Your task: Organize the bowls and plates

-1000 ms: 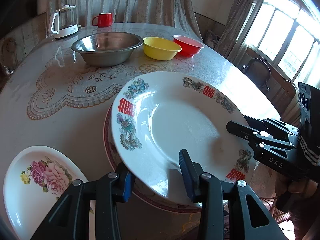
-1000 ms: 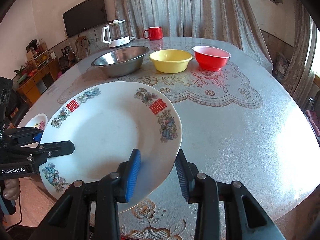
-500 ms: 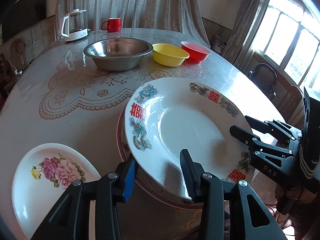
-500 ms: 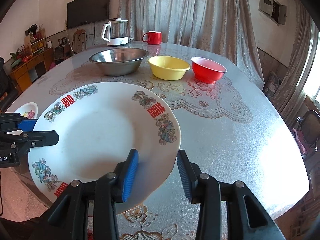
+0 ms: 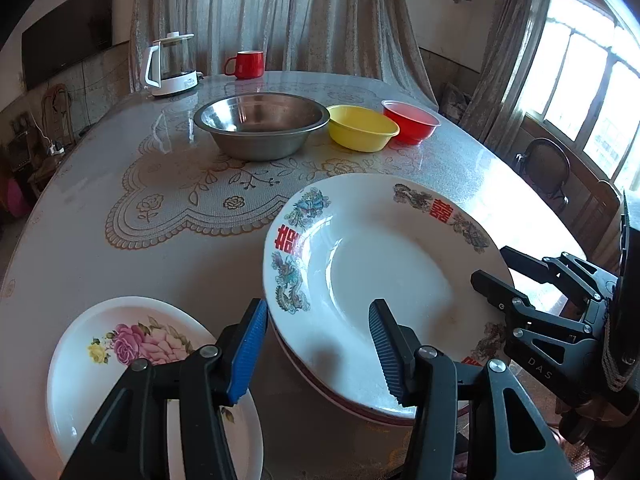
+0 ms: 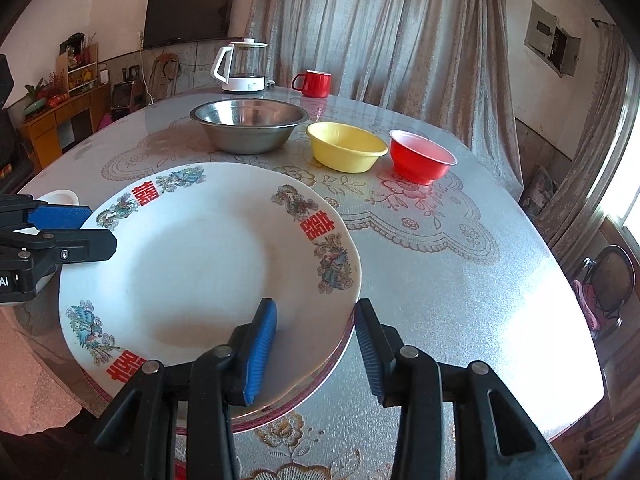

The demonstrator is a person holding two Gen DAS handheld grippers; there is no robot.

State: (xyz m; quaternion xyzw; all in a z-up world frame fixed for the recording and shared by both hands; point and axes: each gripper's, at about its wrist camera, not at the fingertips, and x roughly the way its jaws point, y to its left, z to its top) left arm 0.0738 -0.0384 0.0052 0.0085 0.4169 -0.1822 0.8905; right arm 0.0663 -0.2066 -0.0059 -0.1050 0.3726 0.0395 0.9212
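Note:
A large white plate with red characters and dragon motifs (image 5: 384,276) (image 6: 200,264) lies stacked on a red-rimmed plate (image 6: 320,384) at the table's near edge. My left gripper (image 5: 318,344) is open, its jaws either side of the plate's left rim without touching. My right gripper (image 6: 316,348) is open, straddling the plate's right rim. A smaller rose-patterned plate (image 5: 132,348) lies left of the stack. A steel bowl (image 5: 262,124), a yellow bowl (image 5: 360,128) and a red bowl (image 5: 412,122) stand in a row farther back.
A glass kettle (image 5: 172,64) and a red mug (image 5: 246,65) stand at the far side of the round table (image 5: 120,184). A chair (image 5: 546,168) stands to the right by the windows. A TV hangs on the wall at the left.
Both grippers have opened and let go of the large plate. It has come down from its tilt and now rests on the red-rimmed plate. Both grippers have drawn back a little.

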